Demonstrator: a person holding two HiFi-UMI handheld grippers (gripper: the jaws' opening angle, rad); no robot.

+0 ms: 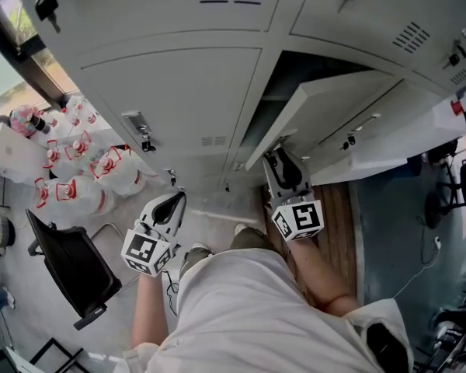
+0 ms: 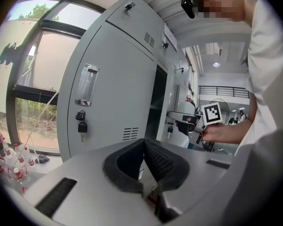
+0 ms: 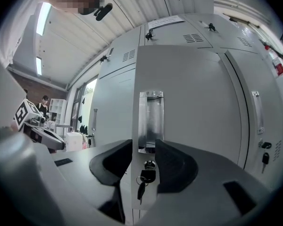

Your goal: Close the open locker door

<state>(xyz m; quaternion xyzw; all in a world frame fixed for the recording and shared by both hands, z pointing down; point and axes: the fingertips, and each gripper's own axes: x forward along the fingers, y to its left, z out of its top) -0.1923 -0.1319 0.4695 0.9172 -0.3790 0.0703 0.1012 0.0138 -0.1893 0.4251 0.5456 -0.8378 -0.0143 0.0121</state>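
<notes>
The grey locker door [image 1: 326, 107] stands swung out from its dark compartment [image 1: 295, 68] in the head view. My right gripper [image 1: 282, 155] is at the door's free edge. In the right gripper view the door [image 3: 188, 102] fills the picture, and my right gripper [image 3: 148, 159] has its pads on either side of the edge strip, just below the metal handle [image 3: 151, 121] and above the key [image 3: 146, 175] in the lock. My left gripper [image 1: 173, 202] hangs low in front of the neighbouring closed locker, jaws together and empty [image 2: 144, 149]. The open compartment [image 2: 158, 102] shows to its right.
Several water bottles [image 1: 78, 162] with red caps stand on the floor at the left by a window [image 2: 33, 102]. A black chair [image 1: 70, 266] sits at lower left. The closed locker beside the open one has a handle and key [image 1: 144, 134]. Desks and cables crowd the right side.
</notes>
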